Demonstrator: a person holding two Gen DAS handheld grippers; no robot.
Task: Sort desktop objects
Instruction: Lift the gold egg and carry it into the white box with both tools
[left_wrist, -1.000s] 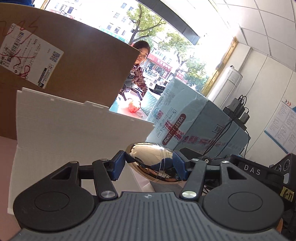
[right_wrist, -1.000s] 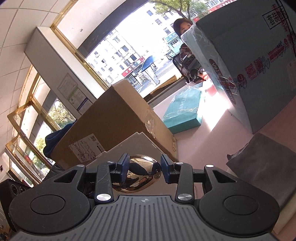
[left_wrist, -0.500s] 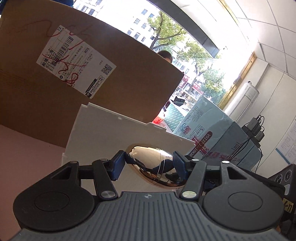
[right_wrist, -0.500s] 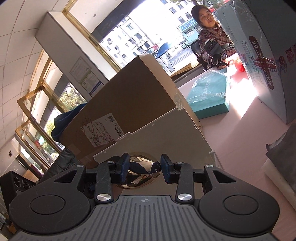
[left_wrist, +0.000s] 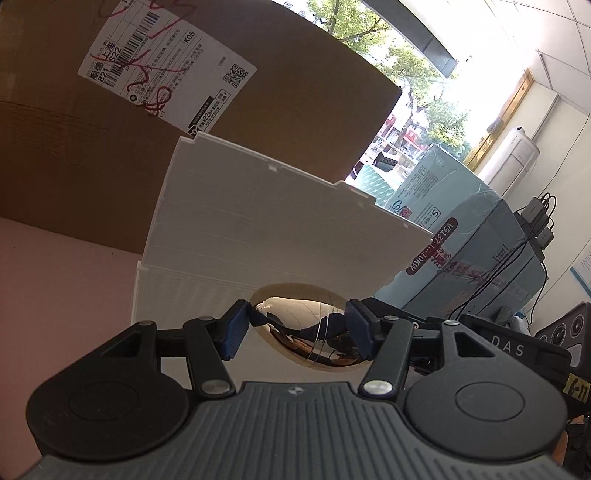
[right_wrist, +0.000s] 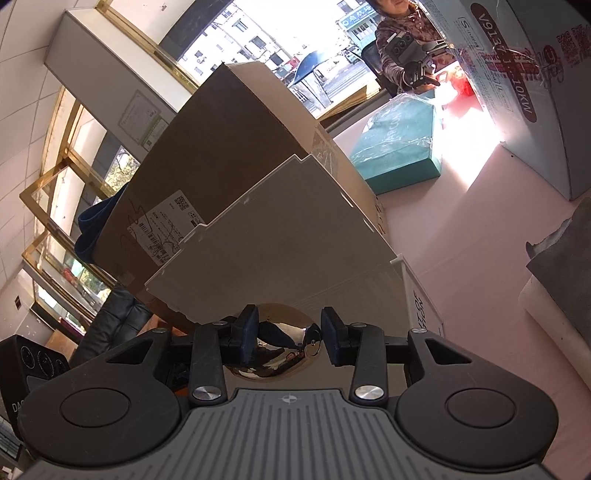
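Pink desk (left_wrist: 55, 277) under bright windows, white bin (left_wrist: 277, 229) backed against a cardboard box (left_wrist: 74, 147), probably for steadiness while sorting, left gripper (left_wrist: 297, 328) and right gripper (right_wrist: 290, 336) both near it, jaws spread, seemingly pinching nothing, no loose items visible.

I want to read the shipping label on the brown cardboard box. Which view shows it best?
The left wrist view: the shipping label is large, well lit and faces the camera, though its top is cut off. In the right wrist view the same label is small, tilted and shadowed, its text illegible.
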